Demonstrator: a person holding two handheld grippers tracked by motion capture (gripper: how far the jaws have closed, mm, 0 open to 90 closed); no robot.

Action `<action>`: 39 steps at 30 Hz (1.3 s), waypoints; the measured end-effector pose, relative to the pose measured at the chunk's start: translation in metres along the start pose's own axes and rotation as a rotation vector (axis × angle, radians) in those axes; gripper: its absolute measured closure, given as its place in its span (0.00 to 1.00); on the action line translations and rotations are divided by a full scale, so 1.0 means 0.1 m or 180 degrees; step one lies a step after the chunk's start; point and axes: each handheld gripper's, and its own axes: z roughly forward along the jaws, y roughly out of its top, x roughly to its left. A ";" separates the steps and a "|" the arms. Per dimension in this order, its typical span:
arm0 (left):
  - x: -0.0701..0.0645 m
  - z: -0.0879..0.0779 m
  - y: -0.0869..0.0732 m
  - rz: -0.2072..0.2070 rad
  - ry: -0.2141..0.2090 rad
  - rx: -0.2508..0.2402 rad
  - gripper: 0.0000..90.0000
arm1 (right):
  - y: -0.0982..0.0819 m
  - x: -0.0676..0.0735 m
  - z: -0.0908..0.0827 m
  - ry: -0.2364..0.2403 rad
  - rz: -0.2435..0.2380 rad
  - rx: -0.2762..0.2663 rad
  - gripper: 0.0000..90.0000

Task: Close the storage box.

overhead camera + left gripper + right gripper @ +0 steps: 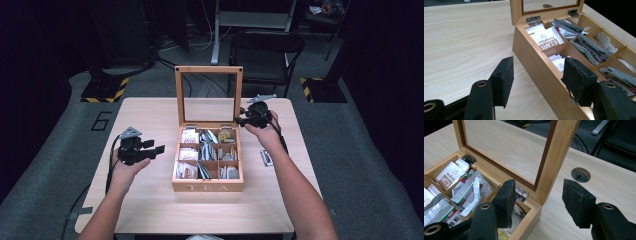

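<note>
Black foam pads of the right claw stood spread with nothing between them, hanging just beside the right edge of the upright lid of the wooden tea box. That lid, a wooden frame around a clear pane, stood open on its two hinges at the back of the box. The left claw was also spread and empty, and it hovered above the counter near the left wall of the box, apart from it.

Inside, the box had nine compartments, and most of them held tea sachets, white ones on the left side and silver ones in the middle.

I judged that the step in hand was to close the lid. To do it well, the right claw should take the side rail of the frame near its top corner, not the pane, and swing it forward and down slowly around the hinges. The left claw could press lightly against the box wall so that the box did not slide. No sachet should stick up above the rim.
</note>
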 end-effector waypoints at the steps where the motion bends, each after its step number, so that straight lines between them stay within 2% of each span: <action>1: 0.00 0.00 0.00 0.0000 0.0001 0.0002 0.47 | 0.01 -0.01 0.02 0.0019 -0.0029 -0.0016 0.48; 8: 0.00 0.01 -0.01 -0.0039 0.0000 0.0017 0.47 | 0.06 -0.04 0.14 0.0024 0.0036 -0.0002 0.48; 11: 0.01 0.01 -0.01 -0.0012 0.0003 0.0018 0.47 | 0.06 -0.06 0.20 0.0018 -0.0041 0.0003 0.48; 14: 0.01 0.01 -0.01 -0.0013 -0.0002 0.0009 0.47 | 0.07 -0.09 0.26 -0.0034 -0.0056 0.0045 0.49; 22: 0.02 0.01 -0.02 -0.0038 -0.0003 0.0022 0.47 | 0.07 -0.13 0.38 0.0015 0.0090 0.0060 0.56; 27: 0.02 0.02 -0.02 -0.0044 0.0000 0.0024 0.47 | 0.09 -0.15 0.40 0.0089 0.0046 0.0050 0.60; 31: 0.03 0.02 -0.03 -0.0052 -0.0002 0.0026 0.47 | 0.12 -0.17 0.39 0.0108 0.0088 0.0064 0.63; 34: 0.03 0.03 -0.03 -0.0054 -0.0001 0.0028 0.47 | 0.12 -0.19 0.38 0.0106 0.0118 0.0070 0.69; 35: 0.03 0.03 -0.03 -0.0049 -0.0003 0.0032 0.47 | 0.12 -0.20 0.37 0.0114 0.0087 0.0066 0.71; 37: 0.03 0.04 -0.03 -0.0042 -0.0009 0.0043 0.47 | 0.12 -0.20 0.36 0.0136 0.0145 0.0075 0.72; 39: 0.03 0.05 -0.03 -0.0058 0.0001 0.0036 0.47 | 0.12 -0.21 0.35 0.0139 0.0116 0.0068 0.72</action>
